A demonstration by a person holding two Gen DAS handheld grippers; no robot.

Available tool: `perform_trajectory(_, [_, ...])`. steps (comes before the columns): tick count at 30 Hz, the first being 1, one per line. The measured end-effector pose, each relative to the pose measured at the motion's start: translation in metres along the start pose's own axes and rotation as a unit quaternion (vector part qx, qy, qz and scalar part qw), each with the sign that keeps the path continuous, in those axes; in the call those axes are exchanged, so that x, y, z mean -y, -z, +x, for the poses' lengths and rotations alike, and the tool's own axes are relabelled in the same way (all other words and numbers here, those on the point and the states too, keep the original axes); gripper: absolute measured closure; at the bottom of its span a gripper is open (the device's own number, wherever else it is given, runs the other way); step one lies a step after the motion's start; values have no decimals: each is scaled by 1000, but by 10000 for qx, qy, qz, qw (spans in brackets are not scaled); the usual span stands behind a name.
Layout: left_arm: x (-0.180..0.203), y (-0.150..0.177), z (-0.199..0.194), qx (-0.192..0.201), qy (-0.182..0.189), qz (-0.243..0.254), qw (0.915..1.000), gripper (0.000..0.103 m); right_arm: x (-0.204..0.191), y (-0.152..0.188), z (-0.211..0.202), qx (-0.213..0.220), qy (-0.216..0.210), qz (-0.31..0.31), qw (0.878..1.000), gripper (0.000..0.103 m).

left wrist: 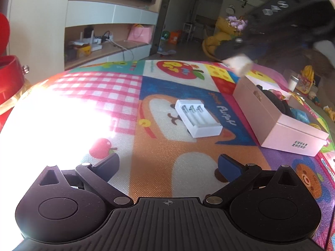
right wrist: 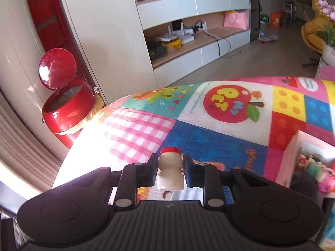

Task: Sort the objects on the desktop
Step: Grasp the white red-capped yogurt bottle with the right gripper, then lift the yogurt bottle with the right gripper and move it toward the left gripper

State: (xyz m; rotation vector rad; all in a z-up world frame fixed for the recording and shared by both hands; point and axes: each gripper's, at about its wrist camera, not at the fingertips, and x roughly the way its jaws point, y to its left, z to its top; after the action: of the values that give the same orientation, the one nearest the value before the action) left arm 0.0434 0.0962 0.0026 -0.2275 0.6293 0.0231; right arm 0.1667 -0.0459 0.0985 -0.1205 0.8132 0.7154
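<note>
My left gripper [left wrist: 167,165] is open and empty, low over the colourful cartoon mat [left wrist: 188,146]. A white battery charger [left wrist: 197,118] with three empty slots lies on the mat ahead of it. A pink box [left wrist: 278,123] with several items inside stands to the right. My right gripper [right wrist: 170,167] is shut on a small cream drink bottle [right wrist: 170,171] with a red cap, held above the mat [right wrist: 209,138]. The pink box's corner [right wrist: 293,152] shows at the right. In the left wrist view the right gripper [left wrist: 238,62] appears blurred above the box's far end.
A red bin [right wrist: 65,106] with its lid up stands on the floor left of the table. White shelving [right wrist: 188,31] is behind. Strong glare covers the mat's left part [left wrist: 62,129]. A yellow chair and flowers [left wrist: 228,31] are at the back right.
</note>
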Motion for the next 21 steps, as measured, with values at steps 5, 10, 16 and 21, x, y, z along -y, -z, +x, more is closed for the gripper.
perform_trajectory(5, [2, 0, 1, -42, -49, 59, 10000, 0, 15, 62, -74, 342, 257, -37, 9991, 78])
perform_trajectory(10, [8, -1, 4, -118, -118, 240, 9996, 0, 50, 138, -89, 246, 1382, 52, 9901, 78])
perform_trajectory(16, [24, -11, 15, -222, 33, 455, 9987, 0, 86, 184, -89, 263, 2130, 340, 9761, 77])
perform_trajectory(21, [49, -31, 40, -176, -2, 593, 9981, 0, 91, 201, -104, 916, 2339, 726, 9652, 33])
